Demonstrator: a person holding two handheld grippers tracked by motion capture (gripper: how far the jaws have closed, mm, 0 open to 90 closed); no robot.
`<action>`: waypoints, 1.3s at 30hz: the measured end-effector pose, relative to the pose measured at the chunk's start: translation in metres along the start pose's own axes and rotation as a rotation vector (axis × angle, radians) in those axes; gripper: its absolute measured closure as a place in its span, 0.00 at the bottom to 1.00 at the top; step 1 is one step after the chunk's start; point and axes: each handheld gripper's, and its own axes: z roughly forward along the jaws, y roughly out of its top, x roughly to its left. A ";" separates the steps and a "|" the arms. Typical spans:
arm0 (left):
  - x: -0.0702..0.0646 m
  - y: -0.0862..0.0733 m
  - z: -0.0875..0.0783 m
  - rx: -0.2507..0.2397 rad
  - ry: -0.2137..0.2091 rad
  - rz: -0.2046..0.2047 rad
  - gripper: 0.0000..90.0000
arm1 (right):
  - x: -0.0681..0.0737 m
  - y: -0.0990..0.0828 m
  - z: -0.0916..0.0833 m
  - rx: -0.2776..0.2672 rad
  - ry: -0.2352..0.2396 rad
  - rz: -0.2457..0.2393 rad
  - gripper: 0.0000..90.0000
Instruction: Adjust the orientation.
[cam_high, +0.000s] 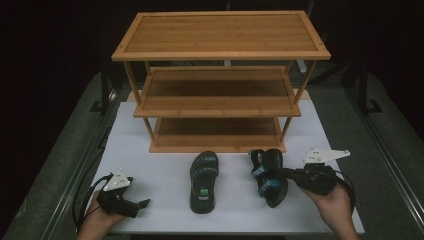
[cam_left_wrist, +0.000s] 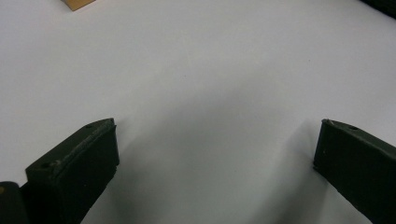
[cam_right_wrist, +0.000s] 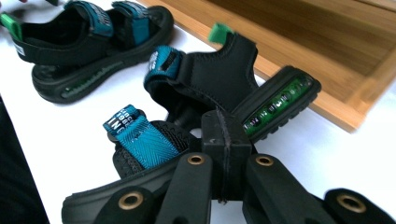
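Two black sandals with teal straps lie in front of a bamboo shelf rack (cam_high: 220, 107). One sandal (cam_high: 204, 182) rests flat on the white table top (cam_high: 150, 170), seen too in the right gripper view as the far sandal (cam_right_wrist: 93, 51). The other sandal (cam_high: 269, 177) is tipped on its side. My right gripper (cam_high: 286, 173) is shut on its side; up close the right gripper (cam_right_wrist: 225, 140) has both pads pressed together at the edge of this sandal (cam_right_wrist: 275, 105). My left gripper (cam_high: 142, 205) rests at the front left, and the left gripper (cam_left_wrist: 215, 149) is open over bare white surface.
The rack has three wooden shelves, and its bottom shelf (cam_right_wrist: 303, 42) lies just behind the held sandal. A corner of the rack (cam_left_wrist: 77, 3) shows far off in the left gripper view. Dark floor surrounds the table (cam_high: 380, 150).
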 end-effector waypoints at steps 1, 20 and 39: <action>0.000 0.000 0.000 0.000 0.000 0.000 0.00 | -0.002 -0.002 -0.002 0.001 -0.004 0.005 1.00; 0.000 0.000 0.000 0.001 0.000 -0.002 0.00 | -0.036 -0.054 0.005 0.039 0.049 0.167 1.00; 0.000 0.000 0.000 0.000 0.000 -0.001 0.00 | -0.023 -0.035 -0.048 -0.045 -0.046 0.069 0.82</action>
